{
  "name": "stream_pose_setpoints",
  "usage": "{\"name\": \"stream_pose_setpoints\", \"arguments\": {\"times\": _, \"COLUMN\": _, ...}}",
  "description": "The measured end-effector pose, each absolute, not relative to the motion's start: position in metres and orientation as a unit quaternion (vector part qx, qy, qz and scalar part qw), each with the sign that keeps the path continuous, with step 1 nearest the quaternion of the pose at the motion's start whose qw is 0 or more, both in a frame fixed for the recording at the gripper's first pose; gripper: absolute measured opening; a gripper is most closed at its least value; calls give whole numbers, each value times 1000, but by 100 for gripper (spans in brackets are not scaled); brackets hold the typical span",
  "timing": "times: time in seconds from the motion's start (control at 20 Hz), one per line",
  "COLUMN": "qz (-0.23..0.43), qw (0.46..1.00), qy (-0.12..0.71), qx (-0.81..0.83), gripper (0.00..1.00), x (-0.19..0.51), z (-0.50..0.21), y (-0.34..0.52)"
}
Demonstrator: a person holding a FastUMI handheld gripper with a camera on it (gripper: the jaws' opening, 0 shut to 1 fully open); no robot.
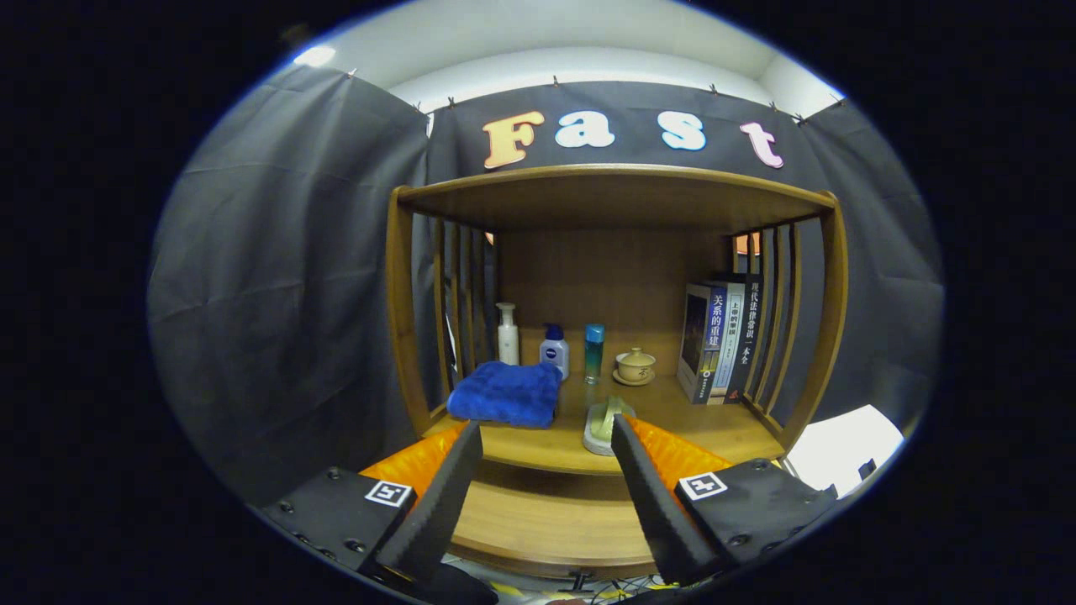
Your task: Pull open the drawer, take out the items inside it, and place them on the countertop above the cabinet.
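Well, the gripper (546, 437) is hovering before a wooden cabinet (403, 319), its jaws standing apart with nothing between them. On the worktop (714, 420) I am counting three bottles: a white pump bottle (508, 334), a white bottle with a blue cap (554, 349) and a slim teal bottle (593, 353), all lining up along the back. One folded blue towel (507, 393) is lying at the left, one lidded teacup (635, 366) is sitting on its saucer, and a few books (721, 340) are standing upright against the right-hand slats. One pale green thing (602, 422) is resting at the front edge, just ahead of the right finger. The drawer (546, 525) front is showing below that edge, between the fingers. Bare wood is lying open in the middle and front right.
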State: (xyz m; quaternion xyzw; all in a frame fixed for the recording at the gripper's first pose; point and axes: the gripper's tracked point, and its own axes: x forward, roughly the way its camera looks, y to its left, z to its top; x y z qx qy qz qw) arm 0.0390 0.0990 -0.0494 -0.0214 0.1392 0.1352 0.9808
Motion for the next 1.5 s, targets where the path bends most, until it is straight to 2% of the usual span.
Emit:
{"name": "stream_pose_setpoints", "arguments": {"times": 0.3, "qz": 114, "qw": 987, "qy": 115, "qx": -25, "gripper": 99, "x": 1, "z": -81, "y": 93}}
{"name": "stream_pose_setpoints", "arguments": {"times": 0.6, "qz": 86, "qw": 987, "qy": 135, "qx": -7, "gripper": 99, "x": -26, "z": -138, "y": 76}}
{"name": "stream_pose_setpoints", "arguments": {"times": 0.9, "qz": 53, "qw": 991, "qy": 124, "qx": -20, "gripper": 99, "x": -37, "z": -174, "y": 51}}
{"name": "stream_pose_setpoints", "arguments": {"times": 1.2, "qz": 36, "qw": 987, "qy": 157, "qx": -20, "gripper": 99, "x": -50, "z": -230, "y": 38}}
{"name": "stream_pose_setpoints", "arguments": {"times": 1.5, "qz": 17, "qw": 988, "qy": 151, "qx": -41, "gripper": 99, "x": -48, "z": -239, "y": 27}}
